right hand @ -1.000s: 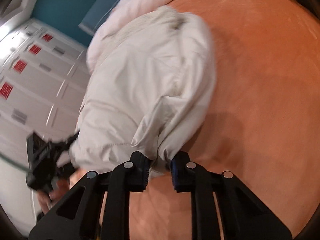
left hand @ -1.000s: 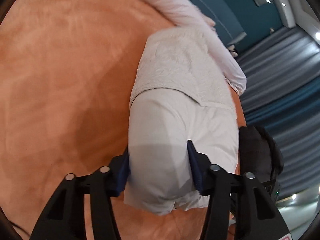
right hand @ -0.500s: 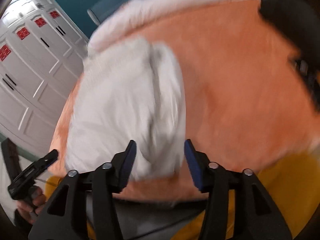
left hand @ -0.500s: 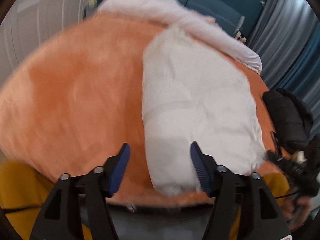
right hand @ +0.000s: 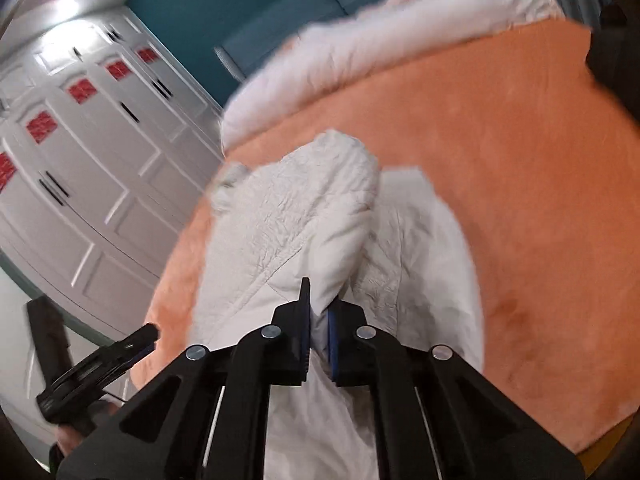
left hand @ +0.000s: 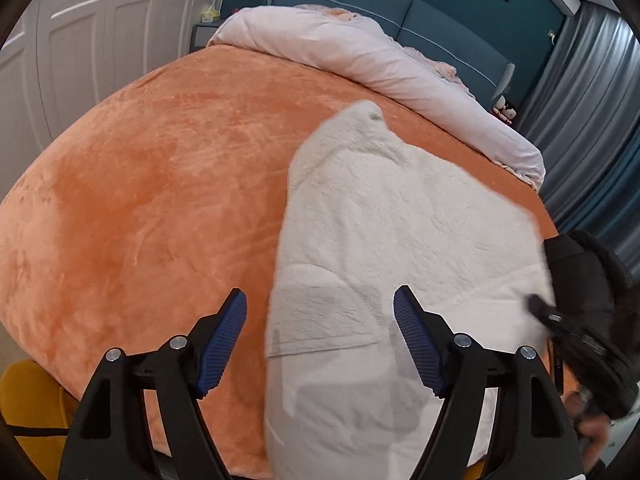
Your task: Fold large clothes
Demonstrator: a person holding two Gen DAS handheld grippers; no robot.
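Garments: one white padded coat (left hand: 400, 232) is lying folded on the orange bed (left hand: 152, 184), toward its near right part; one black garment (left hand: 580, 280) is sitting at the coat's right edge.
Bedding: one pale duvet (left hand: 372, 60) is lying bunched along the far side of the bed, in front of the blue headboard (left hand: 360, 4).
Left claw: the left claw (left hand: 320, 340) is hovering wide open, gripping nothing, its blue pads spread either side of the coat's near left part.
Right claw: the right claw (right hand: 319, 320) is pinching a fold of the coat (right hand: 320, 240) tightly between its closed pads, at the near end of the coat.
Surroundings: white wardrobe doors (right hand: 80, 160) are standing to the left; grey curtains (left hand: 592, 100) are hanging to the right.
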